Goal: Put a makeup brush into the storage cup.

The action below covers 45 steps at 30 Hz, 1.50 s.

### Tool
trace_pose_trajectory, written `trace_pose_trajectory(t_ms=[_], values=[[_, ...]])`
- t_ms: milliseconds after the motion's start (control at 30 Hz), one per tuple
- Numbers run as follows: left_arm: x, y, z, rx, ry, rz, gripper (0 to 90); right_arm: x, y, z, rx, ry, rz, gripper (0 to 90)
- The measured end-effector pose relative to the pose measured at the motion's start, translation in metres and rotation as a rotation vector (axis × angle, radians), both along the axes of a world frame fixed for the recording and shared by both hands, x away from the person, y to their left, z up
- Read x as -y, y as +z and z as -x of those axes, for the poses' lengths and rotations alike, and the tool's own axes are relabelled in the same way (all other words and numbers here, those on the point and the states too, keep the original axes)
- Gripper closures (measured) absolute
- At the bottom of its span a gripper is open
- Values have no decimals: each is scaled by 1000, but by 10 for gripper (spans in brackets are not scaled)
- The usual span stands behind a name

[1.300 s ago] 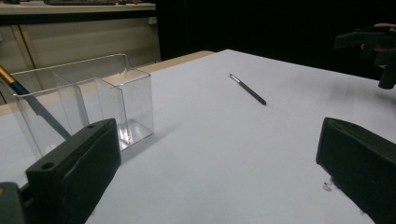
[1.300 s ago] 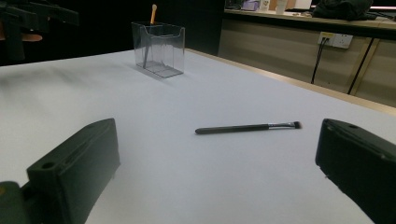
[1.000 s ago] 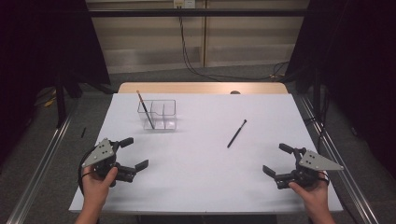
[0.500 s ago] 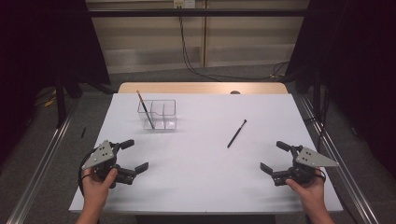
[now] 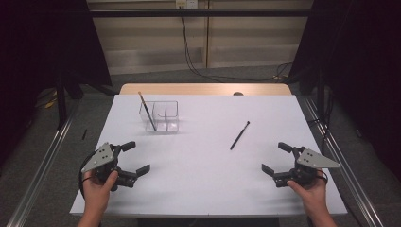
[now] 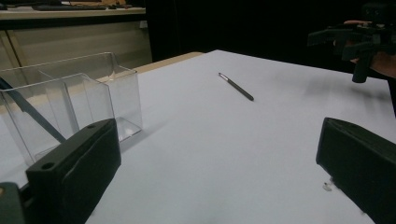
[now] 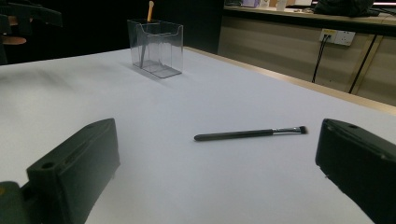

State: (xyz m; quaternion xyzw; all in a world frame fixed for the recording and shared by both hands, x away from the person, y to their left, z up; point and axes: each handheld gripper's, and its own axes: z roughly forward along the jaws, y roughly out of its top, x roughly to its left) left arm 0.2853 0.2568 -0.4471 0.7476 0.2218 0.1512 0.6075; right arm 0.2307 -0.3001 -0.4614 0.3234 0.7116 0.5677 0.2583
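1. The left claw (image 5: 133,157) is held in the person's left hand (image 5: 98,185) low over the near left corner of the white surface (image 5: 203,179), with the forearm entering from the bottom edge of the high view.
2. The right claw (image 5: 276,159) is gripped by the right hand (image 5: 309,189) over the near right corner, pointed inward toward the middle of the surface.
3. A clear plastic organiser (image 5: 160,116) is seen standing upright on the far left part of the surface, divided into compartments.
4. A brush with a pale wooden handle (image 5: 146,110) is leaned at a tilt inside the organiser, its handle end rising above the rim; in which compartment it rests cannot be told exactly.
5. A dark makeup brush (image 5: 239,135) is laid flat on the surface right of centre, well apart from the organiser and from both claws; in the right gripper view it (image 7: 250,134) is seen lying crosswise between and beyond the two jaws.
6. The jaws of the left claw are spread wide apart, and nothing is held or touched by them.
7. The jaws of the right claw are likewise set wide apart, with nothing between them and no contact made with the dark makeup brush.
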Motion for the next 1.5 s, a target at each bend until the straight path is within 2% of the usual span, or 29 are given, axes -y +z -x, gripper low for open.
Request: trace_pose_trajectory(t_ms=[133,300,600,767,1133,1467,1500], values=[[1,0,0,1,-7,-6,0,-2,0,-1,-4,-11,-12,0],[2,0,2,4,-9,-8,0,-5,3,-3,-5,-34,-5,0],[3,-2,4,-7,-13,-7,0,1,5,-10,-29,-82,-11,0],[3,-2,4,-10,-7,7,0,3,6,-13,-44,-100,-15,0],[-4,-2,7,-1,4,26,0,-5,5,-35,-73,-118,-4,0],[-6,-1,8,4,12,28,0,-14,6,-53,-76,-128,-13,0],[-5,-1,8,-1,11,38,0,-15,6,-55,-77,-128,-14,0]])
